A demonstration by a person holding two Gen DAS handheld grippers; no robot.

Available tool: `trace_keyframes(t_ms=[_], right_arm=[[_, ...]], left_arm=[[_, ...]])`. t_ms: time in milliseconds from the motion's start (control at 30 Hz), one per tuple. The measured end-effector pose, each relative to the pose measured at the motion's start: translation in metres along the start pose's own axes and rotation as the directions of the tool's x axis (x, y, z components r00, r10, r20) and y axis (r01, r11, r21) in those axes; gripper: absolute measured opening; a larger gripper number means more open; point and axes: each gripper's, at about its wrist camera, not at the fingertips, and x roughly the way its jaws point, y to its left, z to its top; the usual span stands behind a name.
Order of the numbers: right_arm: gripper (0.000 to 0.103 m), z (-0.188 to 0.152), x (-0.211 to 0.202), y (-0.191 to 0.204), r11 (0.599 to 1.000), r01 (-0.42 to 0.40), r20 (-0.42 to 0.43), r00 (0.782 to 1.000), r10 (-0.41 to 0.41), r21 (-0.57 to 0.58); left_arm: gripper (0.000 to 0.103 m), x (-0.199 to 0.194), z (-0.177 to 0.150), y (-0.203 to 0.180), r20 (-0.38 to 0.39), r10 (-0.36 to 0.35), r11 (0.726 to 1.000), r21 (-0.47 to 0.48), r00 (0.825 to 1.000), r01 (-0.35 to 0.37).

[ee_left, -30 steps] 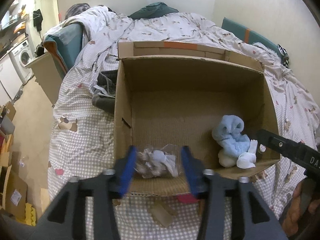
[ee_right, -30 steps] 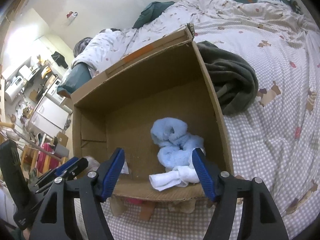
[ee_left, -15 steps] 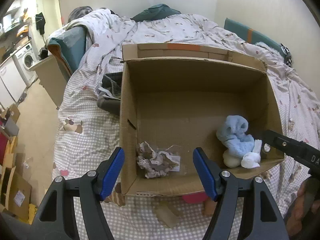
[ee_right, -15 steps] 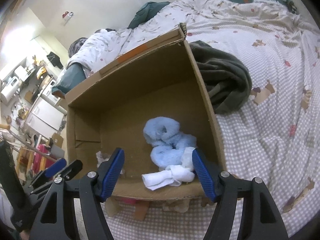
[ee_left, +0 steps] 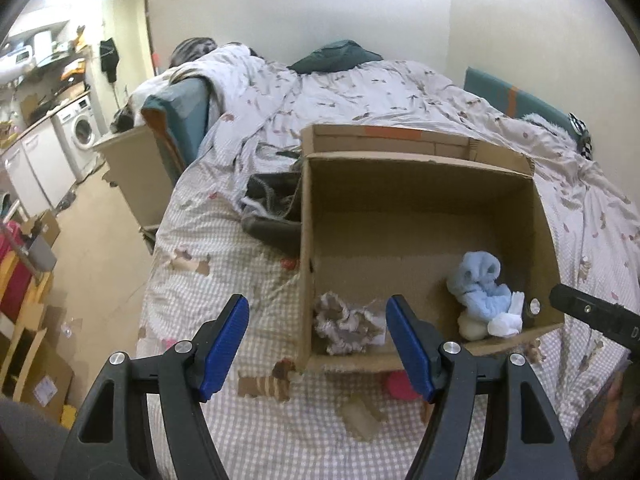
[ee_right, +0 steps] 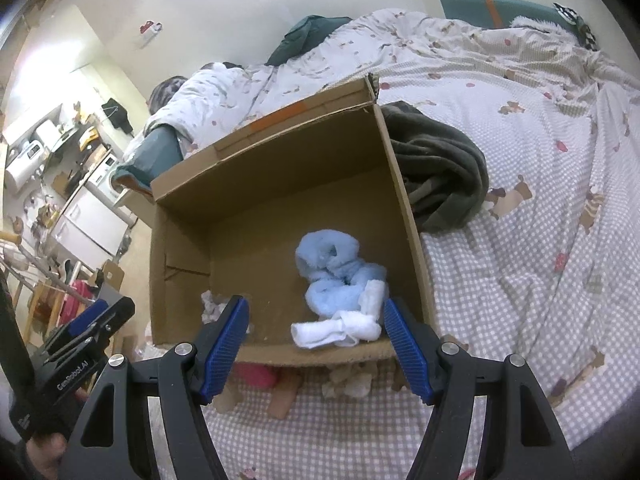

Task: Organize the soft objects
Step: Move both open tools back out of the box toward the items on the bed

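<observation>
An open cardboard box (ee_left: 420, 168) (ee_right: 280, 160) stands on the bed. Inside lie a grey-white crumpled cloth (ee_left: 346, 324) (ee_right: 210, 306), a light blue fuzzy item (ee_left: 478, 284) (ee_right: 334, 272) and a white sock (ee_left: 506, 320) (ee_right: 340, 328). My left gripper (ee_left: 318, 346) is open and empty, pulled back above the box's near left corner. My right gripper (ee_right: 316, 344) is open and empty at the box's near edge, above the white sock. Each gripper shows at the edge of the other's view.
A dark grey blanket (ee_right: 440, 176) lies right of the box, and dark clothes (ee_left: 272, 208) lie on its left. A patterned duvet (ee_left: 360, 92) covers the bed. The bed edge drops to the floor on the left, with a washing machine (ee_left: 82, 132) beyond.
My left gripper has opened, let go of the grey-white cloth into the box and drawn back and left. My right gripper has drawn back slightly.
</observation>
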Motion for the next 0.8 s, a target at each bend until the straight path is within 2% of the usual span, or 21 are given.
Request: trace_keyframes(t_ms=[200, 300, 400, 567, 667, 800], right_arm=[[0.074, -0.015, -0.014, -0.001, 0.999, -0.018, -0.006, 1.0, 0.018, 0.033], [0.074, -0.022, -0.02, -0.001, 0.999, -0.023, -0.001, 1.0, 0.023, 0.048], [0.074, -0.026, -0.023, -0.002, 0.998, -0.019, -0.002, 1.0, 0.019, 0.054], [0.074, -0.029, -0.023, 0.0, 0.998, -0.007, -0.007, 1.0, 0.008, 0.055], [0.074, -0.03, -0.016, 0.0, 0.998, 0.03, -0.029, 0.999, -0.029, 0.052], [0.074, -0.033, -0.007, -0.007, 0.995, 0.074, -0.071, 0.995, -0.07, 0.066]], left_arm=[[0.068, -0.014, -0.013, 0.006, -0.003, 0.022, 1.0, -0.02, 1.0, -0.022], [0.068, -0.022, -0.018, 0.015, 0.009, 0.046, 0.996, -0.075, 0.999, -0.046], [0.068, -0.023, -0.024, 0.025, -0.015, 0.034, 0.99, -0.136, 0.999, -0.036], [0.068, -0.008, -0.034, 0.033, -0.105, 0.036, 0.984, -0.171, 0.994, -0.054], [0.068, 0.009, -0.041, 0.036, -0.181, 0.021, 0.979, -0.197, 0.983, -0.057], [0.068, 0.024, -0.051, 0.04, -0.253, 0.036, 0.972, -0.214, 0.967, -0.093]])
